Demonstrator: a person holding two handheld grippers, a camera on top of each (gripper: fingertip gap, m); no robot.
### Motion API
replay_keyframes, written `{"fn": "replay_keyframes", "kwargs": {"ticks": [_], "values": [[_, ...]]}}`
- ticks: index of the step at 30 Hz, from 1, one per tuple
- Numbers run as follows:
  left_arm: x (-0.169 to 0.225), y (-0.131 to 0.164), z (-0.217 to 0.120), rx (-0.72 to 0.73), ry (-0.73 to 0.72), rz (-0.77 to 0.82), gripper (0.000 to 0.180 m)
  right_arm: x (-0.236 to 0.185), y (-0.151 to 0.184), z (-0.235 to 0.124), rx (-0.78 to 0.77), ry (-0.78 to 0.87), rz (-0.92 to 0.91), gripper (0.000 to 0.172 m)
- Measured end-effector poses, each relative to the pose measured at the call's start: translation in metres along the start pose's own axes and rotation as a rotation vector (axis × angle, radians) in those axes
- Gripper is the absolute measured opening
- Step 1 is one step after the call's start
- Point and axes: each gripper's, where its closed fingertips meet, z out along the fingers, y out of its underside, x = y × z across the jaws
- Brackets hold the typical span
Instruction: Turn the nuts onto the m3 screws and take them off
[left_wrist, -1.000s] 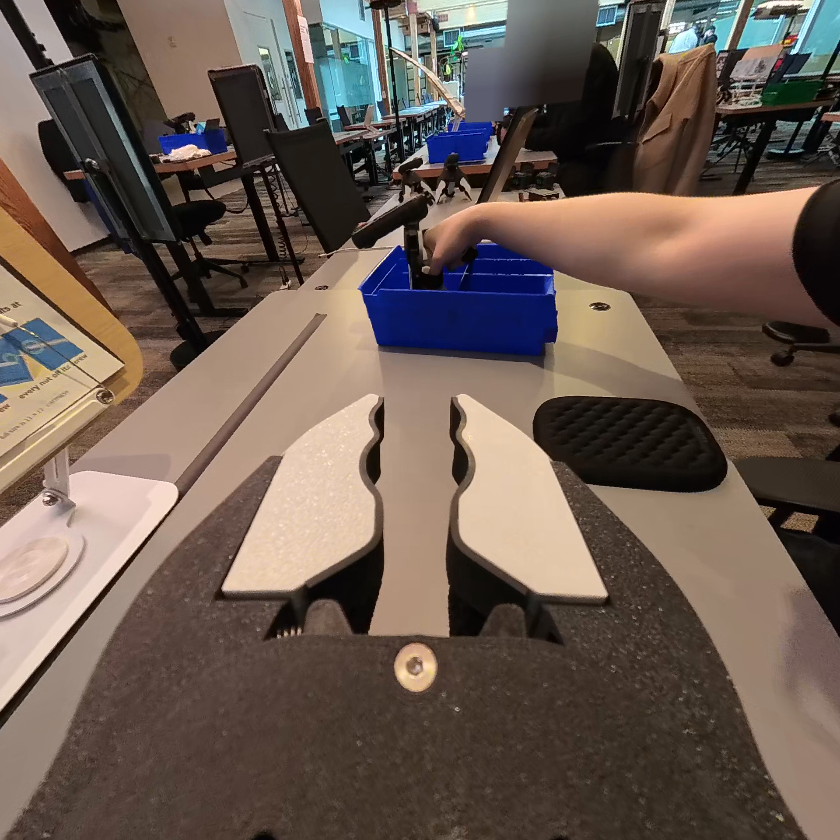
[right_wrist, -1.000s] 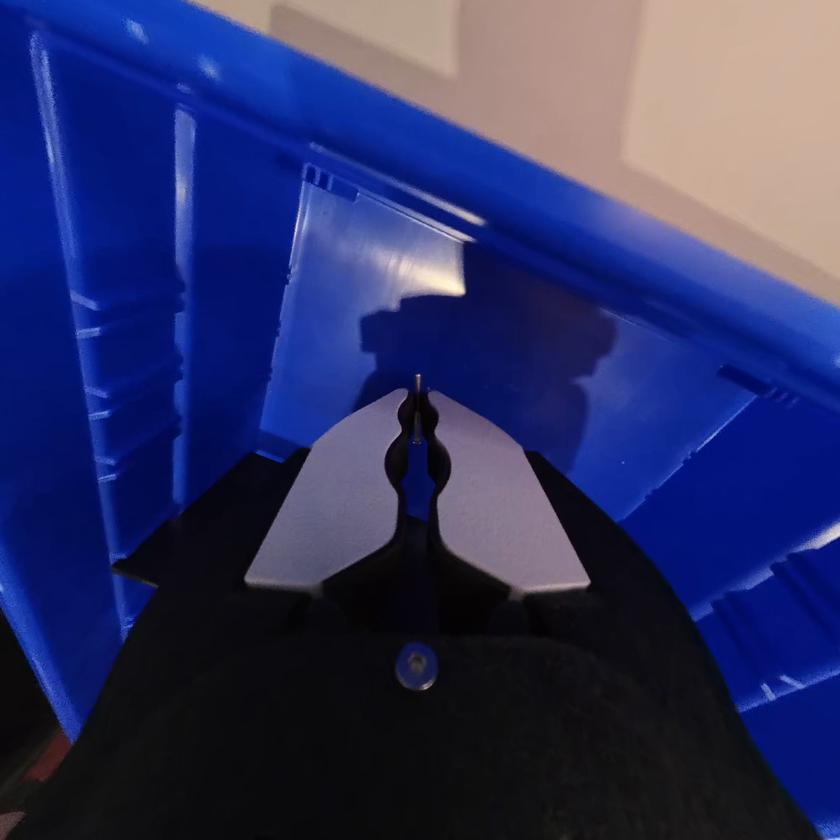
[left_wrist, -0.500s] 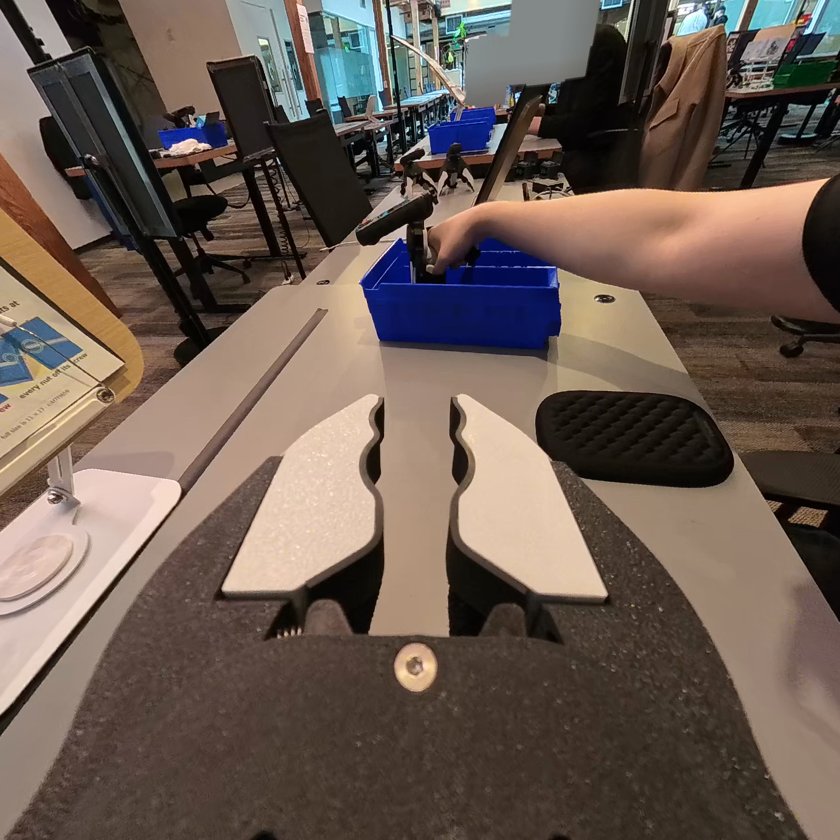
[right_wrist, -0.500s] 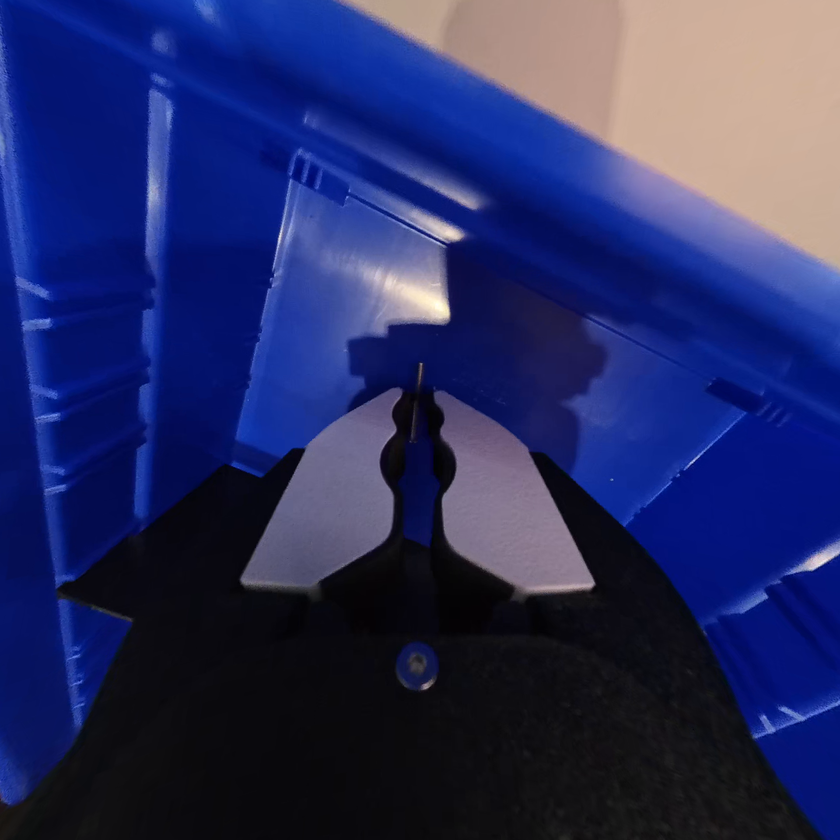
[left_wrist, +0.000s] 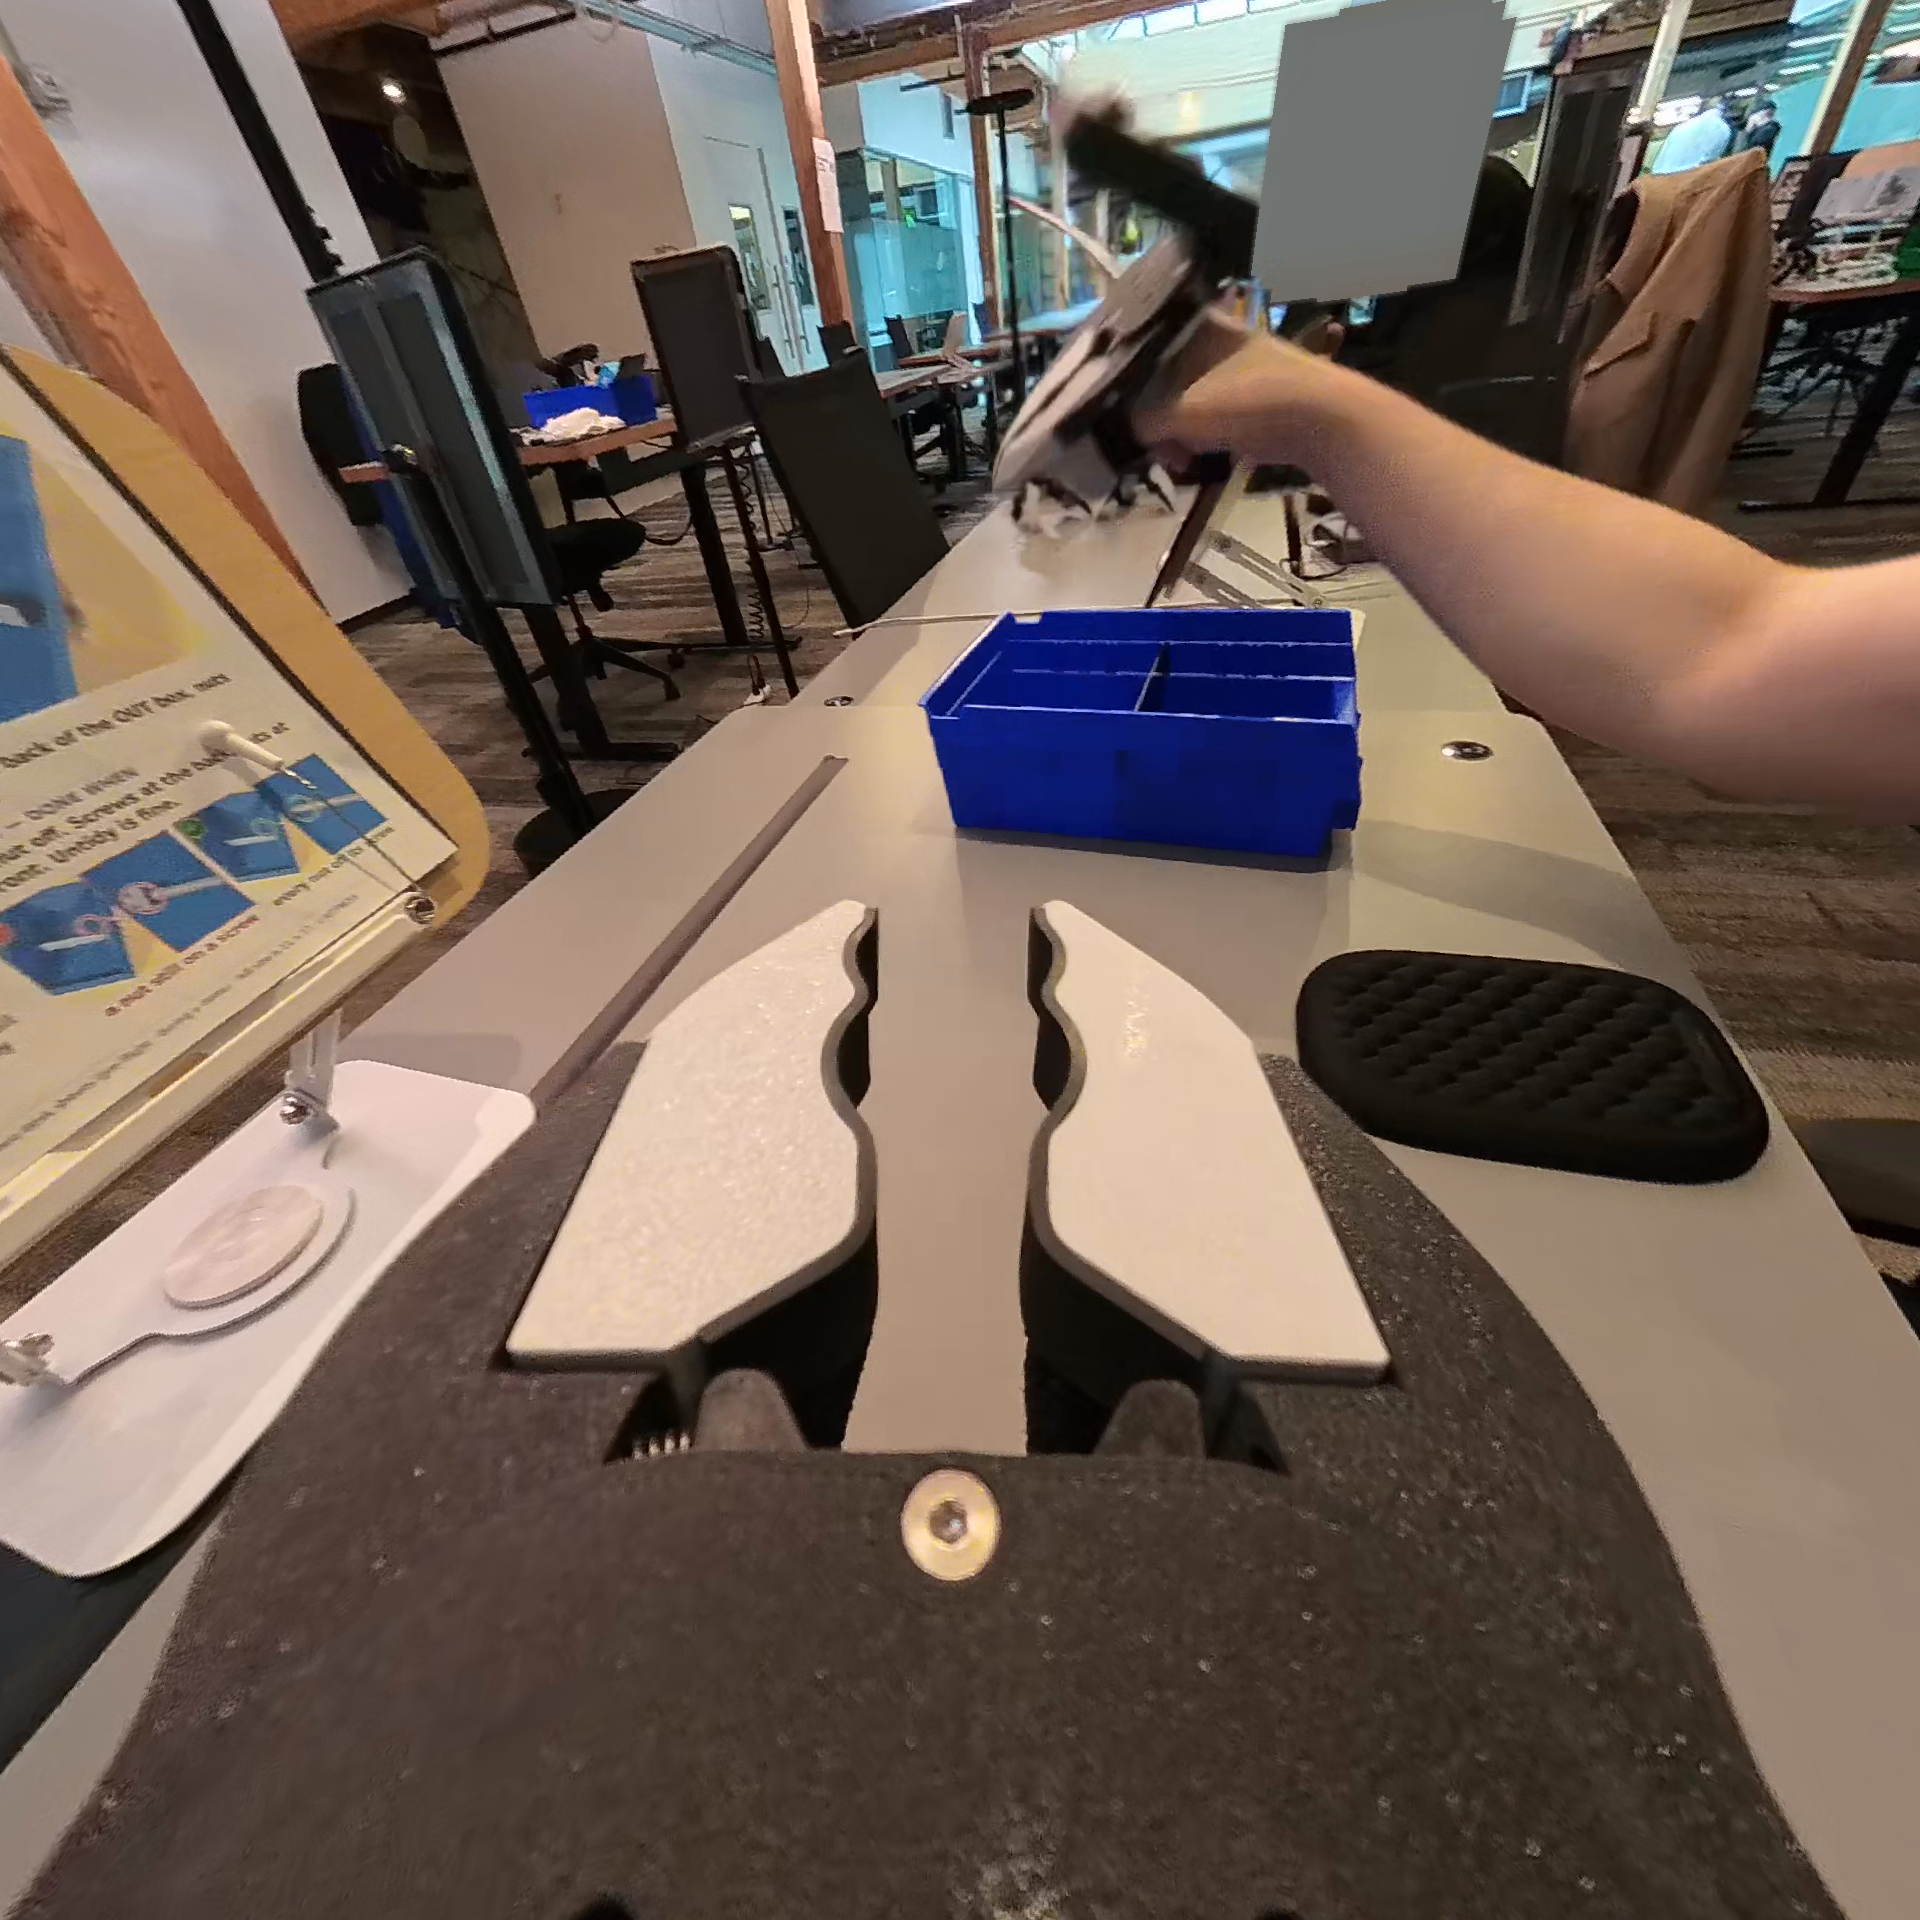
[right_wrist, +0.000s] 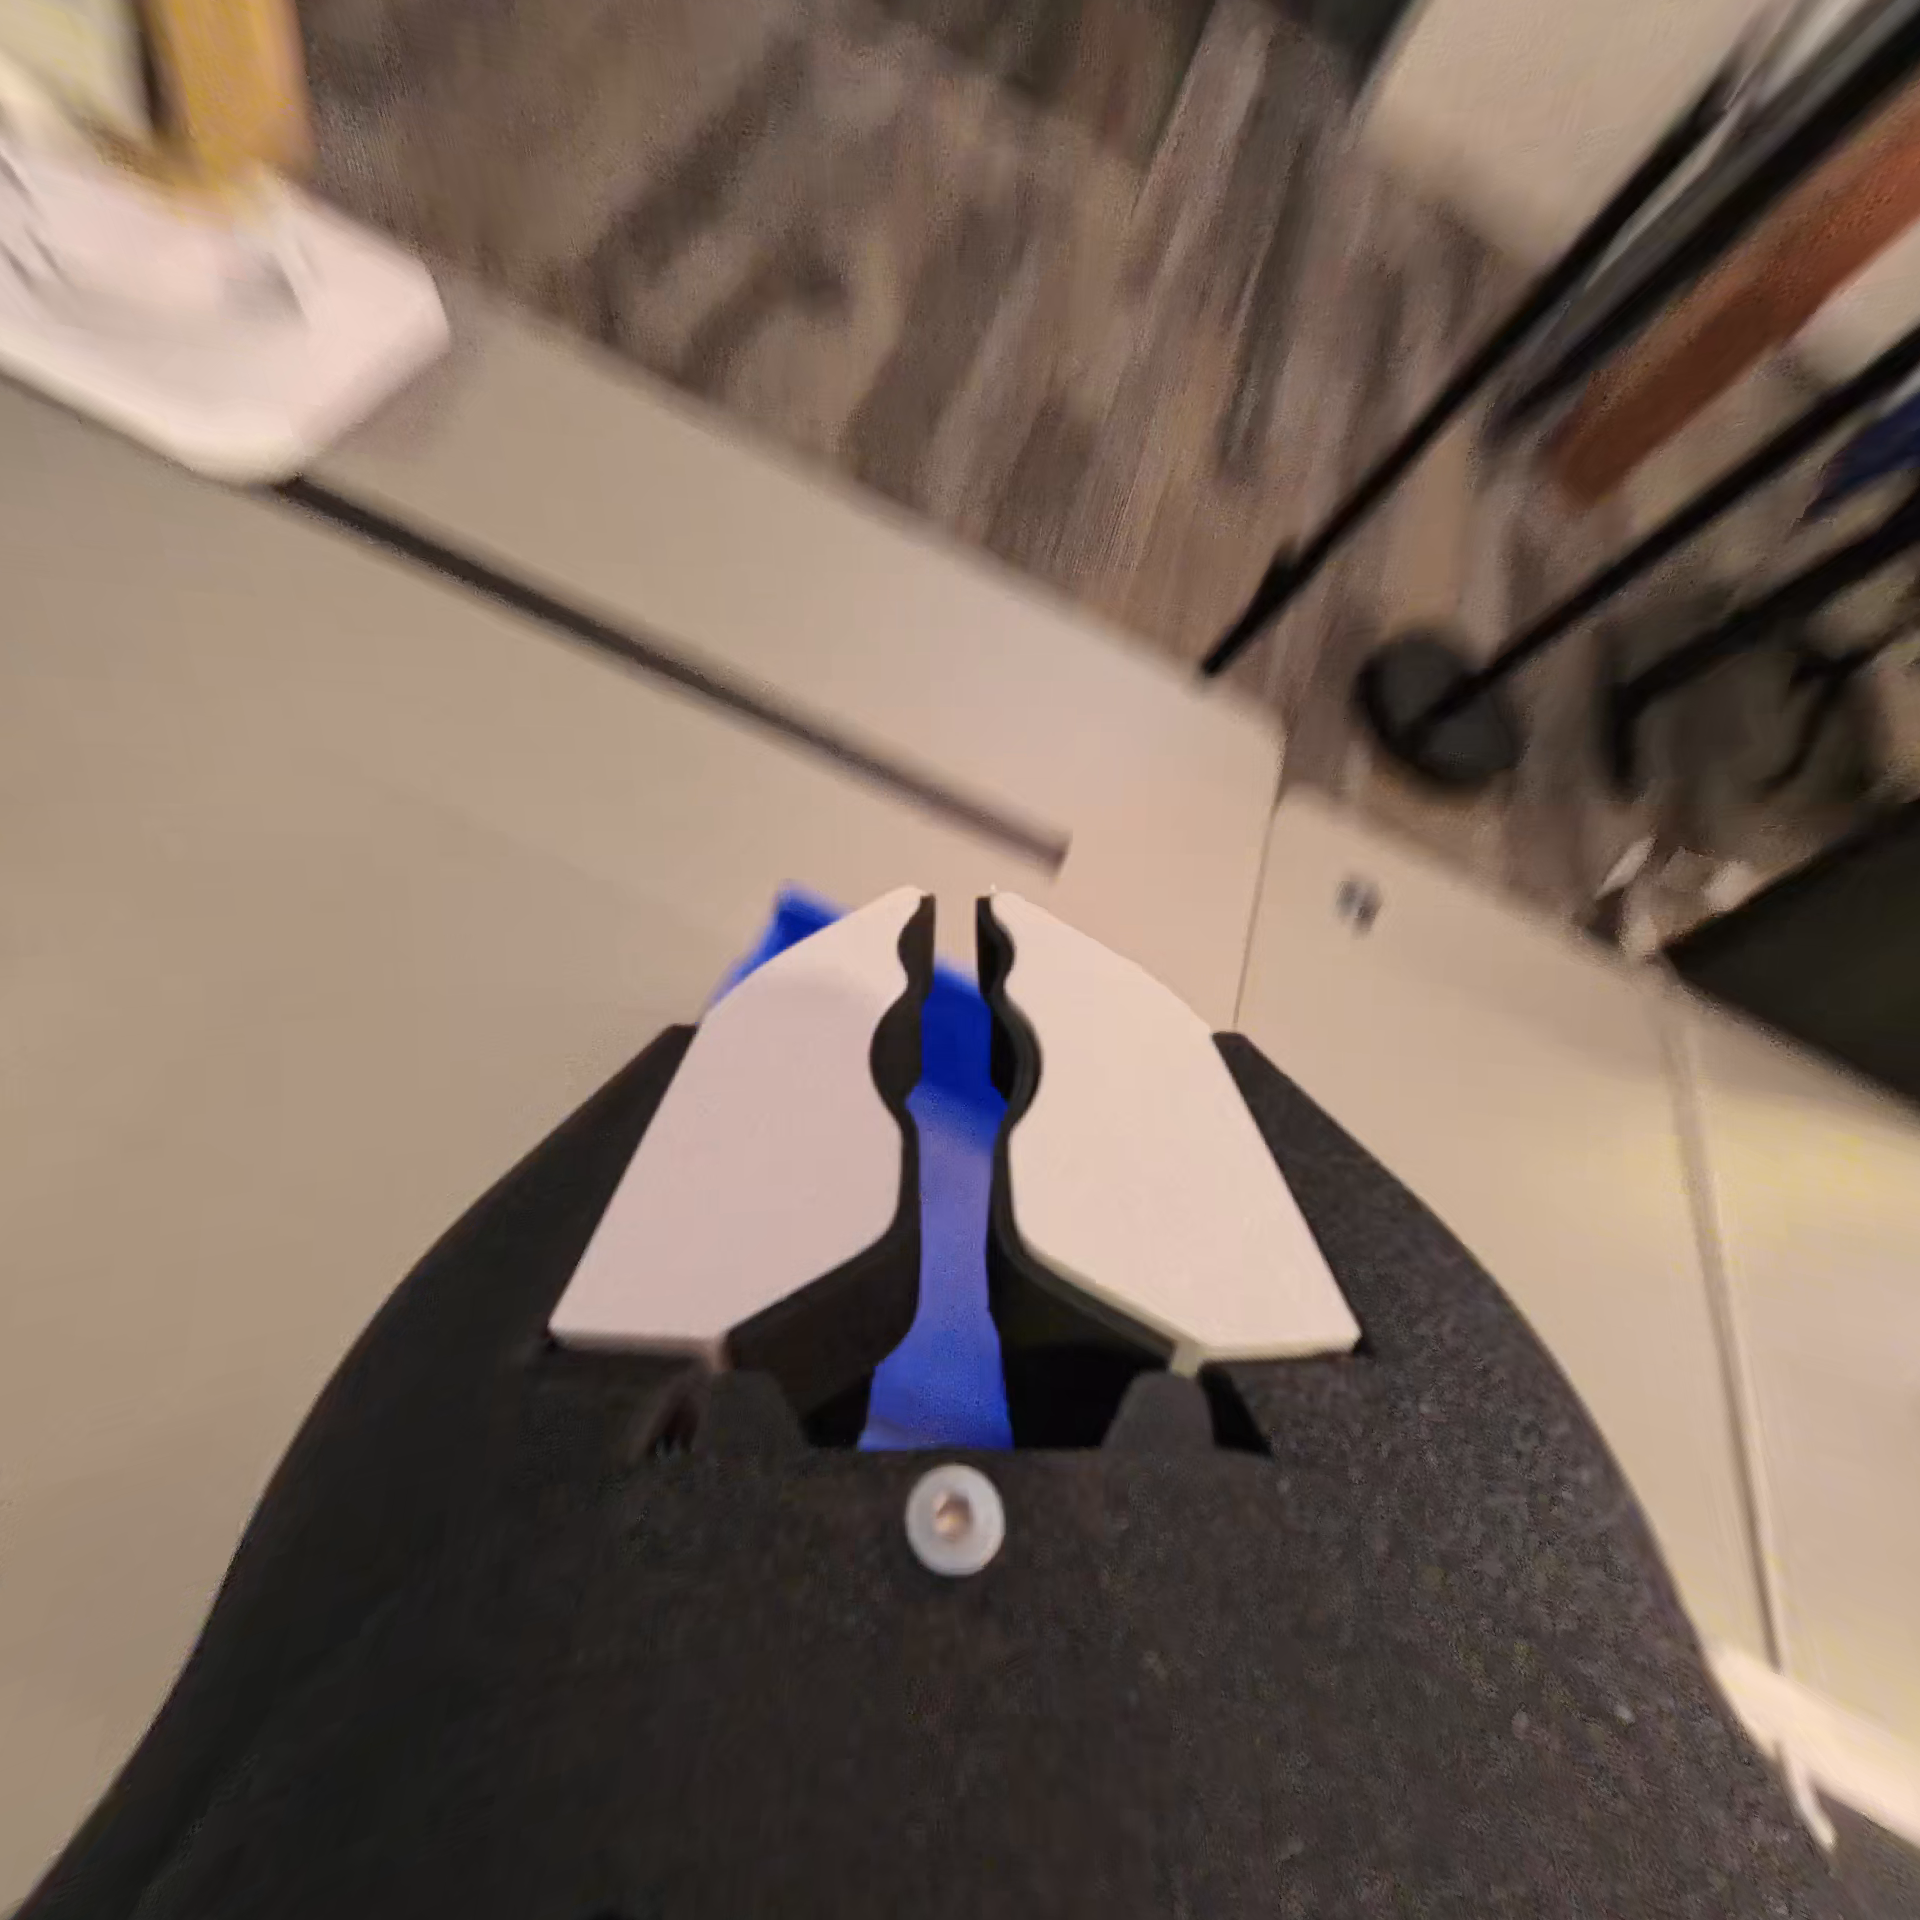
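1. Left tool (left_wrist: 951, 920) fills the bottom centre of its own view, low over the grey tabletop (left_wrist: 1455, 862). Its fingers stand apart with only bare tabletop showing in the gap, so it's open and holding nothing.
2. Straight ahead of it, upper centre of the frame, is a blue bin (left_wrist: 1143, 769) with dividers inside. I can't make out anything in the compartments.
3. A black padded mat (left_wrist: 1527, 1060) lies at the right, just beside the left tool. A printed sheet on a stand (left_wrist: 156, 831) is at the left edge, on a white base.
4. Right tool (left_wrist: 1101, 395) is up in the air at the top of that frame, blurred, held by a hand (left_wrist: 1226, 395), above and behind the bin.
5. In its own view the right tool (right_wrist: 954, 909) has a narrow gap at the tips with nothing in it. Blue of the bin (right_wrist: 940, 1247) shows under the fingers; everything else there is blurry.
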Motion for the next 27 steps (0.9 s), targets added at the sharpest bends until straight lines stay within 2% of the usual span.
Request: {"fn": "replay_keyframes", "kwargs": {"ticks": [2, 4, 8, 12, 15, 19, 21, 24, 27], "values": [[-0.007, -0.002, -0.001, 0.017, -0.039, -0.016, 0.027, -0.028, -0.057, -0.037, 0.261, 0.025, -0.062, 0.01], [-0.017, -0.005, -0.001, 0.038, -0.097, -0.048, 0.027, -0.073, -0.103, -0.07, 0.495, -0.022, -0.114, 0.021], [-0.031, -0.006, 0.0, 0.068, -0.176, -0.107, 0.027, -0.175, -0.156, -0.106, 0.759, -0.227, -0.12, 0.047], [-0.039, -0.004, -0.002, 0.075, -0.21, -0.134, 0.026, -0.274, -0.186, -0.117, 0.861, -0.501, -0.113, 0.039], [-0.04, -0.003, -0.003, 0.084, -0.206, -0.155, 0.025, -0.321, -0.206, -0.124, 0.948, -0.564, -0.12, 0.027], [-0.045, 0.003, -0.006, 0.052, -0.238, -0.134, 0.025, -0.344, -0.219, -0.128, 1.034, -0.497, -0.151, 0.016], [-0.049, 0.005, -0.008, 0.038, -0.26, -0.121, 0.025, -0.353, -0.215, -0.121, 1.012, -0.507, -0.158, 0.015], [-0.05, 0.006, -0.009, 0.035, -0.265, -0.126, 0.024, -0.358, -0.207, -0.116, 1.032, -0.555, -0.134, 0.001], [-0.052, 0.006, -0.011, 0.025, -0.274, -0.146, 0.024, -0.357, -0.196, -0.1, 0.976, -0.561, -0.162, 0.0]]}}
